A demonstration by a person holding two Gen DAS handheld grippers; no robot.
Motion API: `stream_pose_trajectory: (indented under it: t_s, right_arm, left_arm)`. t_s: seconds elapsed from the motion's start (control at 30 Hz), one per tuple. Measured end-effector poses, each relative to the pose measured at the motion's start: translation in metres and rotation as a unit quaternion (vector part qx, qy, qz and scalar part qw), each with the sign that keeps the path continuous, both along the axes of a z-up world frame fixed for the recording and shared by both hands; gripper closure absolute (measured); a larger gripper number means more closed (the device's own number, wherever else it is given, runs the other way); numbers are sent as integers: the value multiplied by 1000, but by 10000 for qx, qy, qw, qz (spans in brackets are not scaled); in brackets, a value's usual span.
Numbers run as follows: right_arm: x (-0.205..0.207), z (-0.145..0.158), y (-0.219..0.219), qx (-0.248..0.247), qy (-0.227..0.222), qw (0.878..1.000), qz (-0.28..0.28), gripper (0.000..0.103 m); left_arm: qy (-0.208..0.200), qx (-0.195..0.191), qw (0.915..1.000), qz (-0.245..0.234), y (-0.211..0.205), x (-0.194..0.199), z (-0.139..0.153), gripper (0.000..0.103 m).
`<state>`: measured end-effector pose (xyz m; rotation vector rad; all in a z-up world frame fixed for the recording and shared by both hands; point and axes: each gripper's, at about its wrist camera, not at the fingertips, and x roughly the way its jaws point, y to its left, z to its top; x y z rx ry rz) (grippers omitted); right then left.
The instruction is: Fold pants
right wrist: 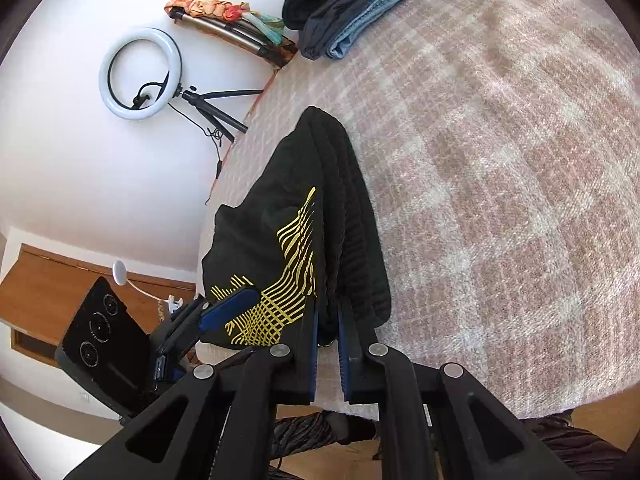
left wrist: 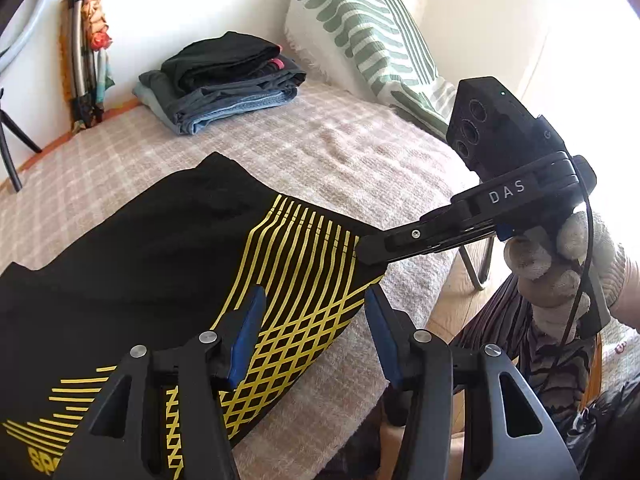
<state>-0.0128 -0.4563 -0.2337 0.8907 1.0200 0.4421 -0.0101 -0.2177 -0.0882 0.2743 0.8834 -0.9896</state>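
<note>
On the bed's pink-and-cream checked woven blanket [left wrist: 360,152], coarse and fuzzy in texture, lie the black ribbed-knit pants with thin yellow printed stripes and lattice [left wrist: 168,240]. They are bunched near the bed's front edge, the cloth matte and softly creased, the yellow lines fanning from parallel bands into a diamond grid. In the right wrist view the fabric rises in a ridged fold with fine corrugated ribs.

The right hand-held gripper [right wrist: 328,332], black with blue rubber pads, has its jaws nearly pressed together, pinching a gathered edge of the pants at the hem. The left hand-held gripper [left wrist: 316,320] is spread about halfway, its blue pads standing either side of the striped corner without pressing on it. A hand in a grey knitted glove [left wrist: 560,256] grips the right tool's handle.

Towards the bed's far corner sits a stack of folded clothes, black on top of grey and pale blue denim [left wrist: 224,80]. Beside it, along the bed's far edge, leans a white pillow with green leaf-shaped stripes [left wrist: 360,32]. A white ring light on a black tripod [right wrist: 140,74] stands past the bed's side edge.
</note>
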Motion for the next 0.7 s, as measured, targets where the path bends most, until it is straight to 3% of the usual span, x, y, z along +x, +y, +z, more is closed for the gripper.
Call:
stream_pose_trajectory:
  t_s: [0.1, 0.13, 0.2, 0.3, 0.43, 0.57, 0.63, 0.67, 0.7]
  right_arm:
    - [1, -9, -4, 38, 124, 9999, 24, 87]
    - [-1, -5, -7, -35, 35, 10000, 21, 79]
    - [-5, 7, -15, -341, -180, 9992, -92, 77]
    - [-9, 24, -34, -466, -466, 9974, -289, 65]
    - [-4, 45, -49, -736, -817, 9933, -359, 62]
    - [12, 53, -56, -788, -948, 9921, -226, 58]
    - [24, 54, -53, -884, -969, 9912, -171, 55]
    - [31, 53, -50, -898, -942, 9914, -118, 50]
    - [38, 51, -48, -905, -898, 9918, -75, 41]
  left_arm:
    - [-98, 258, 9994, -228, -18, -10, -11, 53]
    - [-186, 360, 9987, -301, -23, -13, -14, 53]
    - [-313, 472, 9976, -388, -34, -18, -17, 52]
    - [-444, 598, 9959, -505, -51, -20, -21, 47]
    - [-628, 921, 9922, -562, -71, -18, -31, 47]
    - [-580, 863, 9931, -541, -70, -12, -40, 48]
    - [-414, 645, 9965, -341, -61, -3, -38, 69]
    - [-190, 447, 9985, -239, -54, 5, -36, 74]
    - [72, 208, 9997, -108, -46, 14, -33, 85]
